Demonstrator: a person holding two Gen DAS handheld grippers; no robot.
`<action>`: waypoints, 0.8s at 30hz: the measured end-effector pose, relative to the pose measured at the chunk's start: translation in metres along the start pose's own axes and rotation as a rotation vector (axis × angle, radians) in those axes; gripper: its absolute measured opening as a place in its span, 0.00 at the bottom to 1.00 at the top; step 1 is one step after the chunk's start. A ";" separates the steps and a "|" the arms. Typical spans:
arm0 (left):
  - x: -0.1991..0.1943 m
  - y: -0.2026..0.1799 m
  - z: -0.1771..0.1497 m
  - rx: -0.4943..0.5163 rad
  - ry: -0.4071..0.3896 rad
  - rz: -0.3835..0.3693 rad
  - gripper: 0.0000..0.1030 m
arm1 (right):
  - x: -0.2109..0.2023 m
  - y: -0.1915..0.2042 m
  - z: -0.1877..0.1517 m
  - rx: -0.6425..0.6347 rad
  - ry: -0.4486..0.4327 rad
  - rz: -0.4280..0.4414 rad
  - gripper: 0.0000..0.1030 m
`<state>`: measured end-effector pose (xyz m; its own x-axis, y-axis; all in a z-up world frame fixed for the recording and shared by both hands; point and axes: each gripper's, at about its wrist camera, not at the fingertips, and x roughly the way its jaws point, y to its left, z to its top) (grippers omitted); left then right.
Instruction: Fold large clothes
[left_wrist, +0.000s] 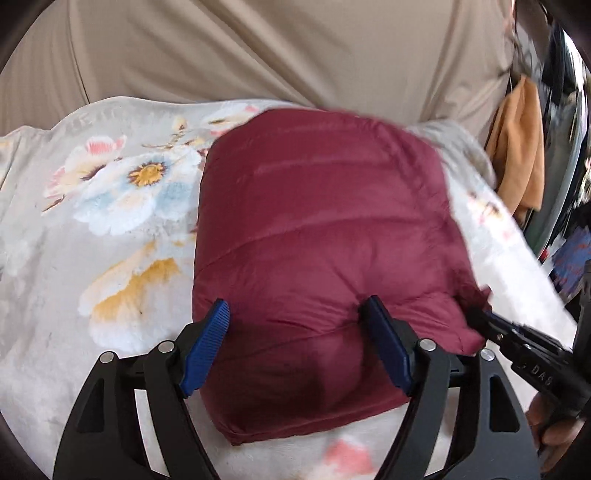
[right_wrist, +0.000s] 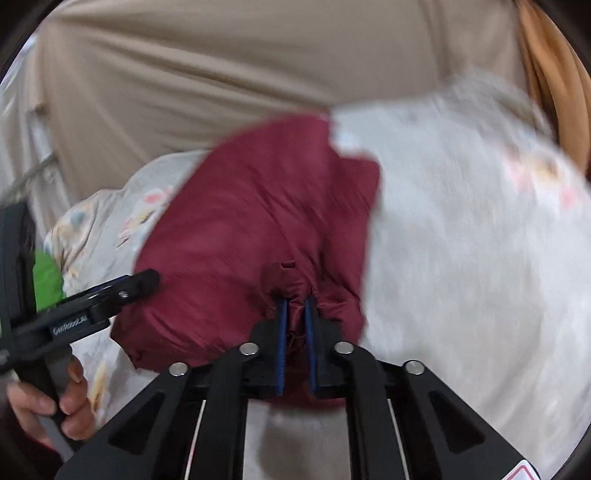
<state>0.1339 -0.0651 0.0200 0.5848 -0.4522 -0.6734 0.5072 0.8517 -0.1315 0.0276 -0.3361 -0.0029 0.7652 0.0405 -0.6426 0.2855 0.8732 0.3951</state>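
Folded maroon jacket (left_wrist: 317, 236) lies on a floral blanket (left_wrist: 110, 206) before a beige fabric backdrop (left_wrist: 258, 48). Left gripper (left_wrist: 295, 314) straddles its near edge, jaws apart; right gripper (right_wrist: 295, 306) pinches its near corner.

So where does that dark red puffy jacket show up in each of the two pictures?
Left wrist view: the folded maroon puffer jacket fills the centre, lying between the open left tongs.
Right wrist view: the jacket sits centre-left, a pinch of its near edge clamped in the right tongs.
Shared landmark: the floral blanket under it.
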 end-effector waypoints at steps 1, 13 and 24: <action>0.005 -0.001 -0.005 0.006 0.007 -0.001 0.77 | 0.008 -0.009 -0.006 0.042 0.035 0.022 0.05; 0.014 -0.010 -0.019 0.057 -0.027 0.041 0.81 | -0.050 -0.017 0.033 0.124 -0.121 0.102 0.29; 0.014 -0.011 -0.021 0.062 -0.040 0.037 0.82 | 0.017 0.003 0.127 0.240 -0.168 -0.050 0.55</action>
<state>0.1233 -0.0754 -0.0035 0.6281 -0.4317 -0.6474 0.5218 0.8509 -0.0611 0.1148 -0.3942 0.0704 0.8260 -0.0979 -0.5551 0.4378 0.7317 0.5224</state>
